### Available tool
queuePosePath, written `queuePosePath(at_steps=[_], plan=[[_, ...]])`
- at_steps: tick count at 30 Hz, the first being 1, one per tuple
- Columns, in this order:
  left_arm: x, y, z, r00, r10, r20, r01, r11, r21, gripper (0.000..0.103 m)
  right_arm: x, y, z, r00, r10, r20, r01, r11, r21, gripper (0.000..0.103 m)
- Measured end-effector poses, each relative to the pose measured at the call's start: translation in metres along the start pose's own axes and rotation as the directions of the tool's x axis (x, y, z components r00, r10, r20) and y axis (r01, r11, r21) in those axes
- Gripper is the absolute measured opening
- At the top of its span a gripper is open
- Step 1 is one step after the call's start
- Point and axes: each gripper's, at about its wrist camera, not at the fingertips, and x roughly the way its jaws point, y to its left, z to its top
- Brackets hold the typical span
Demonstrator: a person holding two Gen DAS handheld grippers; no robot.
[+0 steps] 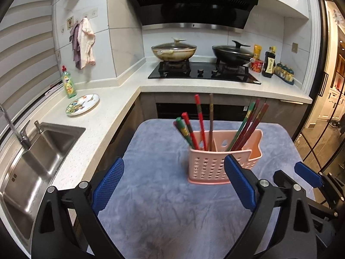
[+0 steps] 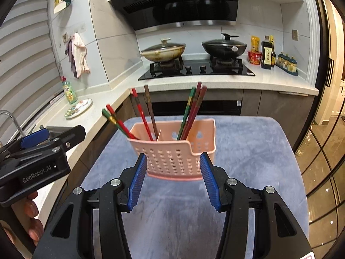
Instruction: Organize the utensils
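Right wrist view, pink holder (image 2: 172, 157), chopsticks (image 2: 189, 116) inside

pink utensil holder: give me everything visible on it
The pink utensil holder looks like moulded plastic with slotted perforations, flower cutouts in the back wall and a lower front section. A divider splits it into two compartments, each holding leaning chopsticks. It stands upright on the blue-grey cloth. Neither the open left gripper nor the open right gripper touches it.
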Motion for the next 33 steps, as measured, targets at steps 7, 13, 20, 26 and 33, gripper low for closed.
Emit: queuePosePath(at_steps=[7,13,20,26,33], plan=[[0.007,0.005,-0.011,0.999,0.021,-0.05,-0.021,1.0,-0.009,0.094,-0.001,0.005,-0.008,0.999,0.009,-0.036,-0.009,1.0,0.009,0.062],[0.011,0.003,-0.016,0.997,0.034,-0.073,-0.034,0.999,-0.002,0.095,-0.001,0.013,-0.012,0.999,-0.021,-0.034,0.02,1.0,-0.018,0.069],[0.016,0.001,-0.019,0.994,0.042,-0.097,-0.042,0.999,0.003,0.095,0.003,0.005,-0.012,0.999,-0.039,-0.036,0.04,0.999,0.015,0.083],[0.02,0.0,-0.023,0.992,0.042,-0.118,-0.043,0.999,-0.003,0.095,0.005,0.002,-0.013,0.997,-0.064,-0.034,0.064,0.998,0.008,0.086],[0.023,0.0,-0.024,0.99,0.047,-0.135,-0.048,0.999,-0.008,0.095,0.009,-0.001,-0.012,0.997,-0.07,-0.044,0.07,0.998,0.008,0.09]])
